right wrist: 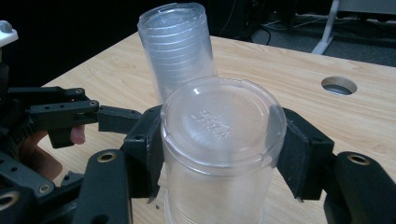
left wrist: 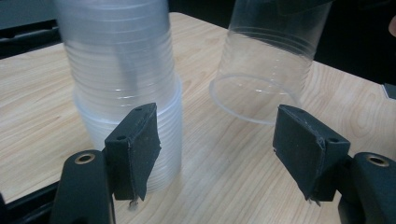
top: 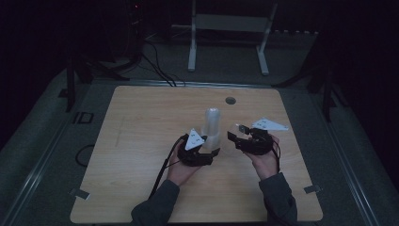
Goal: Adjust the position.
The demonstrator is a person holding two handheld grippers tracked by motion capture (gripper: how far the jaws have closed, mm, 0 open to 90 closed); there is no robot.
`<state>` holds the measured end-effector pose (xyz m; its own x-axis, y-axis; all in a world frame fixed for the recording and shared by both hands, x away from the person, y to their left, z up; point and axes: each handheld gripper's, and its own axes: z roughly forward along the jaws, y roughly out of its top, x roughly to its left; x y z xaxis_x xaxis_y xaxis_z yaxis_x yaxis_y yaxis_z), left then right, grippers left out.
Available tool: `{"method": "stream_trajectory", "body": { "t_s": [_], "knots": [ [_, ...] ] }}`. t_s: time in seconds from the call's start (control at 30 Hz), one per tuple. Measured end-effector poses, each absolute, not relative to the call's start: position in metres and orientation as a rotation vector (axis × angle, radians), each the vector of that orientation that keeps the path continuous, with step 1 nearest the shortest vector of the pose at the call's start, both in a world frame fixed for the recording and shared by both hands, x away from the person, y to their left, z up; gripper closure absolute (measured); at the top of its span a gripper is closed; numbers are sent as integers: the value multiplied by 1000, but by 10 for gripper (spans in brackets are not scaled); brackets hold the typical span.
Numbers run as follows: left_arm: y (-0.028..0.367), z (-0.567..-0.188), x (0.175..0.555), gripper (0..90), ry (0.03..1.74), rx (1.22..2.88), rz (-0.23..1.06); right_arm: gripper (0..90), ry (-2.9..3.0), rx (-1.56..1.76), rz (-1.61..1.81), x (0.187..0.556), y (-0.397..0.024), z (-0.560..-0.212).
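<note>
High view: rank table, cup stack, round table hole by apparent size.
1. Table, largest by far.
2. Cup stack, upright between the two tongs.
3. Round table hole, smallest; it lies farther from the camera, so its true size against the stack's width is unsure.

Raised lettering is moulded into the clear base of the single cup (right wrist: 223, 125), which shows bottom-up in the right gripper view; the characters form one short line across the middle of the base, but they are too faint and blurred to read. The stack (right wrist: 180, 46) of cups behind it carries no legible marking, nor does the counter (right wrist: 289, 79). No other text, label, brand, number or sign can be read in any view.
</note>
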<state>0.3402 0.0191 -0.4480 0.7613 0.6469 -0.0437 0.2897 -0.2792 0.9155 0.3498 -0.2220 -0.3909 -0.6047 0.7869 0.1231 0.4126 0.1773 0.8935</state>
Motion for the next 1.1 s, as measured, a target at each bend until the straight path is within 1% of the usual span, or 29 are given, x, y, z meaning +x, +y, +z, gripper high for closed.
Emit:
{"method": "stream_trajectory", "body": {
  "t_s": [1.1],
  "knots": [
    [-4, -444, 338, 281, 649, 1881, 429, 397, 2138, 1142, 1452, 347, -207, -398]
  ]
}}
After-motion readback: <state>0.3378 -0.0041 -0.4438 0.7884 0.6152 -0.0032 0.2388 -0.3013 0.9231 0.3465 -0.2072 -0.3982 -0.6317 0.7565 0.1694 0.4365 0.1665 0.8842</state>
